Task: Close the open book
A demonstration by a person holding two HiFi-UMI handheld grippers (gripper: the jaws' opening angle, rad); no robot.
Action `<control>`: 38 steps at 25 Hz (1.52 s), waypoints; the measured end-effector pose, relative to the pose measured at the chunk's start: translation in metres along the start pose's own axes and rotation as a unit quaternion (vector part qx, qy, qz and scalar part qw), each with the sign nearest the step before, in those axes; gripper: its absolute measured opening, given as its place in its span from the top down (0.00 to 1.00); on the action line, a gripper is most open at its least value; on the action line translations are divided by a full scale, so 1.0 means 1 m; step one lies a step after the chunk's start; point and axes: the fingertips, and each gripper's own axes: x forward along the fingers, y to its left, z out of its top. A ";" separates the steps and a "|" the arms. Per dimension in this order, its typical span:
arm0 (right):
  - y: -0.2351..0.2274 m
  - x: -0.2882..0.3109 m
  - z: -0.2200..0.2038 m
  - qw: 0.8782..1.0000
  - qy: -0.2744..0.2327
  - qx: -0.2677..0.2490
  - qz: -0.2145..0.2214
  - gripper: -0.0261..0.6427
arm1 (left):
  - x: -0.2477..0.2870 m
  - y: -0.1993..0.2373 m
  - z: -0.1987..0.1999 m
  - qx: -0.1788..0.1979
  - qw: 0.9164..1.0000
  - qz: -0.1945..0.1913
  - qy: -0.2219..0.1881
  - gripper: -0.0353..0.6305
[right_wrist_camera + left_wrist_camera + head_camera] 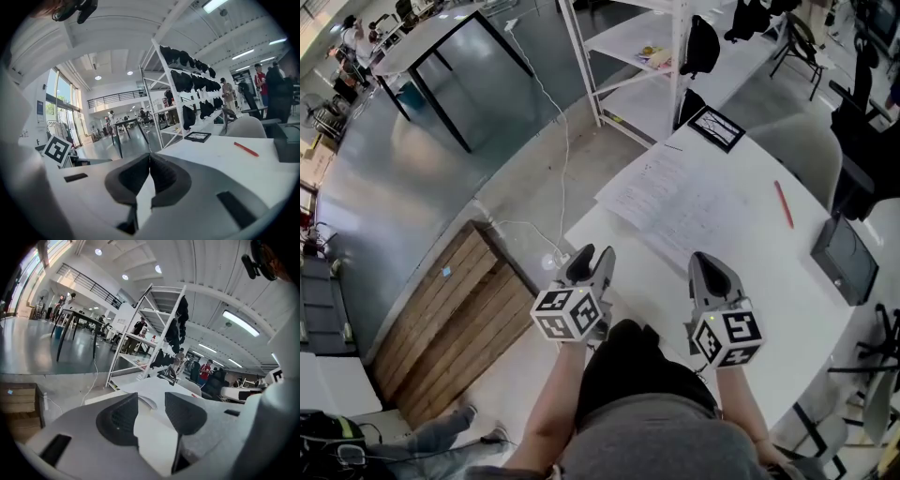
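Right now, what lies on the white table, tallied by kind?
Open book with white pages: 1
Thin red pen: 1
Black-framed flat picture: 1
Dark grey flat device: 1
Total: 4

Head view: high, steeply down over the white counter [773,314].
Gripper views: low, near level, across it.
Shared: white metal shelf rack [649,96].

An open book [675,202] is lying on the counter [769,300], a pen [783,204] resting to its right. A shelf rack [623,42] is standing behind the counter.
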 end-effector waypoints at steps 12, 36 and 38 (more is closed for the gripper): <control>-0.042 0.004 0.013 0.996 -0.016 0.020 -0.080 0.96 | 0.069 -0.001 -0.008 -0.079 0.993 -0.056 0.062 0.70; -0.028 0.041 0.003 0.975 0.013 0.049 -0.215 0.96 | 0.131 0.028 -0.024 -0.314 0.918 -0.162 0.183 0.67; -0.028 0.043 0.003 0.974 0.014 0.049 -0.220 0.96 | 0.133 0.031 -0.026 -0.335 0.908 -0.160 0.193 0.67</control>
